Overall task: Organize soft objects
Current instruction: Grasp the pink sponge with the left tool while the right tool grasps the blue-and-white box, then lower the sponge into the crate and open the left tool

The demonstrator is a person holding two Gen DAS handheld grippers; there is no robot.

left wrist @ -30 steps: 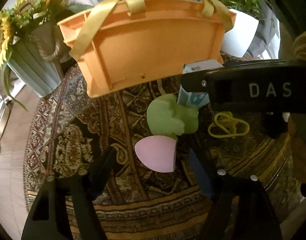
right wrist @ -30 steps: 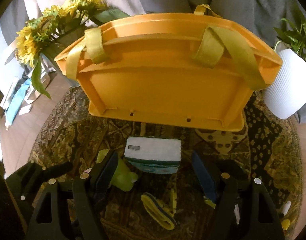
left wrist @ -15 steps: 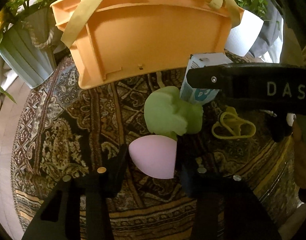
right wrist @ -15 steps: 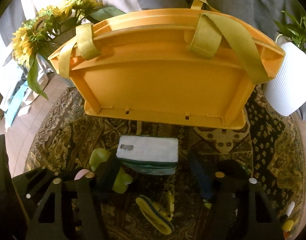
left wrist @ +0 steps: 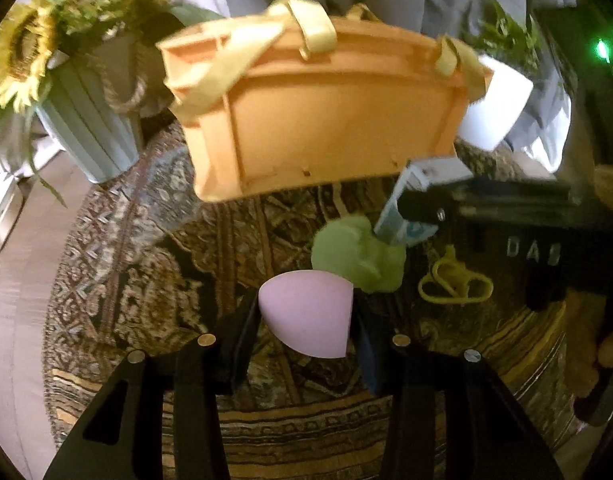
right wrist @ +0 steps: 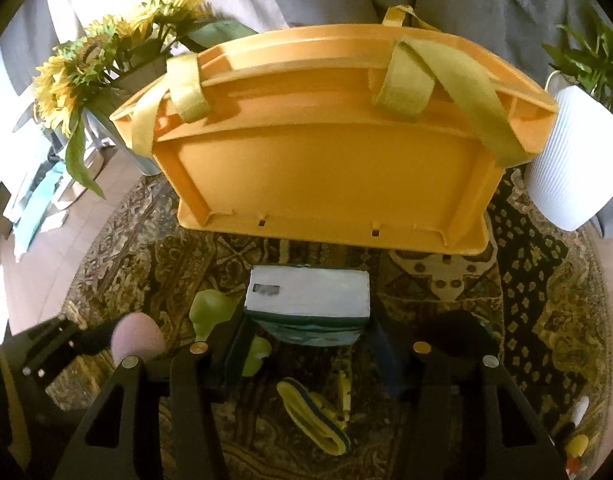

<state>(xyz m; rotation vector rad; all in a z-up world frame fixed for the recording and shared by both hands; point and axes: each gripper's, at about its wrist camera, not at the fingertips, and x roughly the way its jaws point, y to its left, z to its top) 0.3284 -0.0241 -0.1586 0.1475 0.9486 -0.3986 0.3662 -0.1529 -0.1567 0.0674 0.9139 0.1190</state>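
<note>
**A:** Left wrist view has the left gripper (left wrist: 306,320) clamped on the pink sponge (left wrist: 308,314), one pad on each flank. Those jaws have just been closing.

**B:** And the right gripper (right wrist: 306,332)? Its jaws have just been narrowing round the tissue pack (right wrist: 306,296), which sits between the fingers. Whether the pads press it yet, I can't tell from over here.

**A:** That's my worry. The pack looks soft, so a light pinch could let it sag out on the lift. The egg-shaped sponge could also squirt forward if squeezed harder.

**B:** The green sponge (left wrist: 358,256) lies just beyond the pink one, touching the pack's corner, so it could get dragged along.

**A:** The orange basket (right wrist: 326,140) stands just past everything on the rug (left wrist: 146,272), near wall towards us. Its inside is hidden, so I can't say what it holds.

**B:** A yellow band (left wrist: 454,284) lies near, and the left view is smeared, so edges are hard to read.
</note>
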